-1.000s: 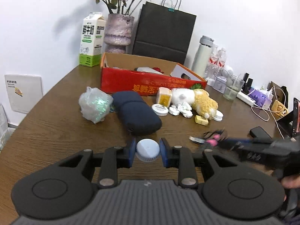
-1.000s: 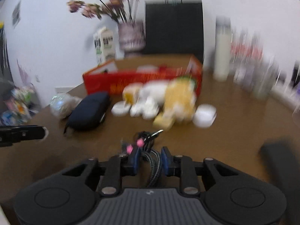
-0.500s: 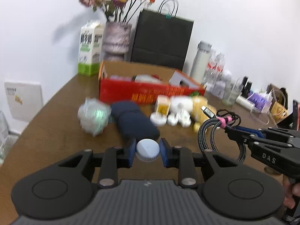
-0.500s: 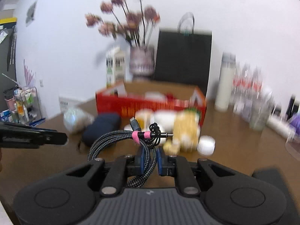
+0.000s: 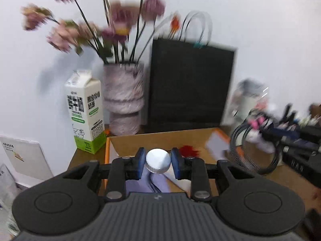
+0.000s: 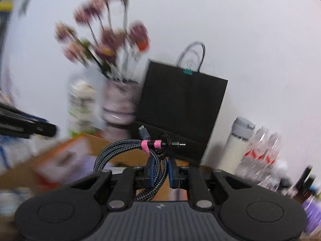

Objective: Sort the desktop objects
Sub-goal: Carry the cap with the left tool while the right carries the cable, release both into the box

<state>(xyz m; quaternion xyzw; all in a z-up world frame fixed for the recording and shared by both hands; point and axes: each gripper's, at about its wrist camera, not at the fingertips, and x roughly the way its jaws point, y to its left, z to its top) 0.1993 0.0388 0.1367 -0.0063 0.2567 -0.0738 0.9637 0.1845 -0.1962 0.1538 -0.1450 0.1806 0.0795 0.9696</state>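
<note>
Left wrist view: the cardboard box [image 5: 160, 138] is the landmark. Its open top lies straight ahead and below the left gripper [image 5: 158, 161], whose blue pads clench a round white cap [image 5: 158, 160] over the box. Inside the box lie a red tuft [image 5: 188, 150], a white card [image 5: 217, 145] and something lilac [image 5: 148, 182]. Behind the box stand a milk carton [image 5: 85, 110], a vase [image 5: 124, 98] of flowers and a black paper bag [image 5: 190, 84]. At the box's right edge the right gripper [image 5: 266, 132] carries a coiled cable [image 5: 254, 146].

Right wrist view: the right gripper [image 6: 161, 169] is clamped on the braided cable [image 6: 124, 146], bound by a pink strap, above the box's [image 6: 124, 154] far rim. Right of the box stand a grey-capped bottle [image 6: 238, 140] and blurred water bottles [image 6: 260, 156].
</note>
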